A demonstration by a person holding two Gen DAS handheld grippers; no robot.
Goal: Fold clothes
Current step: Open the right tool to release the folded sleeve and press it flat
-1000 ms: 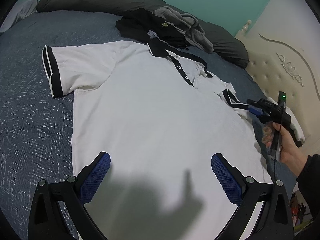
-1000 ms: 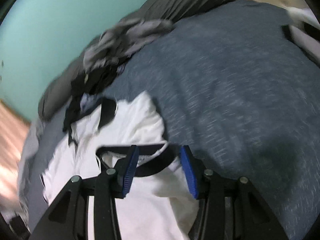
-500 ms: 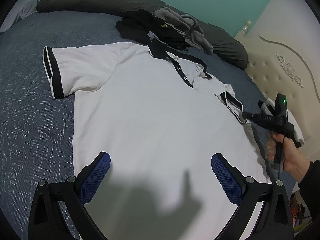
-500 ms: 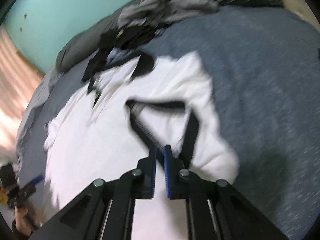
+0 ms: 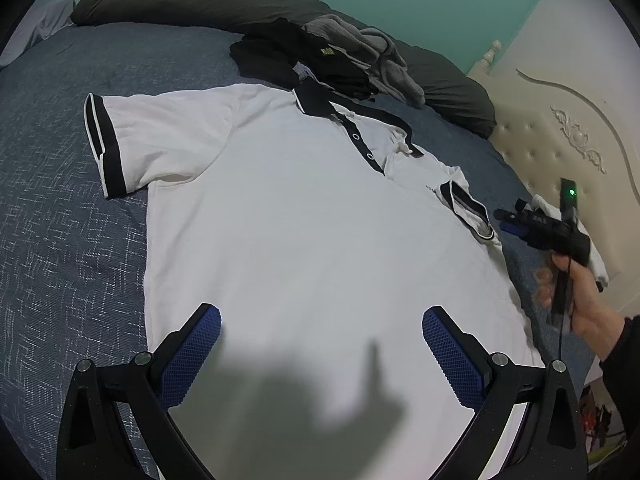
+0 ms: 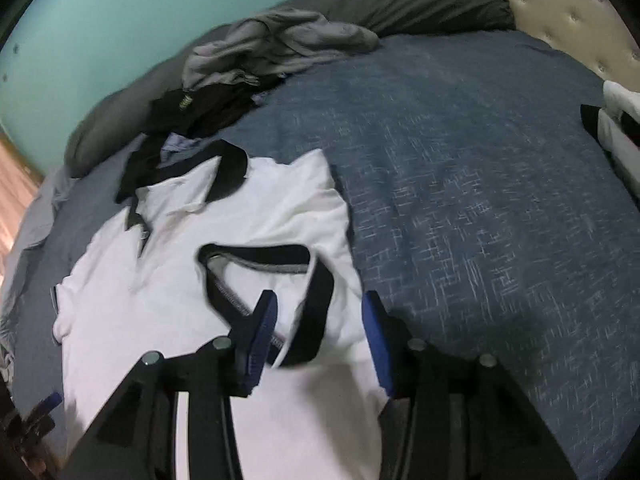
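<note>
Meanwhile right gripper (image 6: pixel 320 324) opening over folded sleeve cuff (image 6: pixel 316 312); left gripper (image 5: pixel 320 344) wide, empty above shirt hem.

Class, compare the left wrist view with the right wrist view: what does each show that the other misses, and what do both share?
Left wrist only: the spread sleeve and the hand holding the right gripper. Right wrist only: the right gripper's opening fingers over the folded sleeve cuff. Both: white polo shirt, clothes pile, blue bedspread.

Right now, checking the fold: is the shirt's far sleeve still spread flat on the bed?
Yes, that sleeve lies spread flat on the bed, unfolded.
</note>
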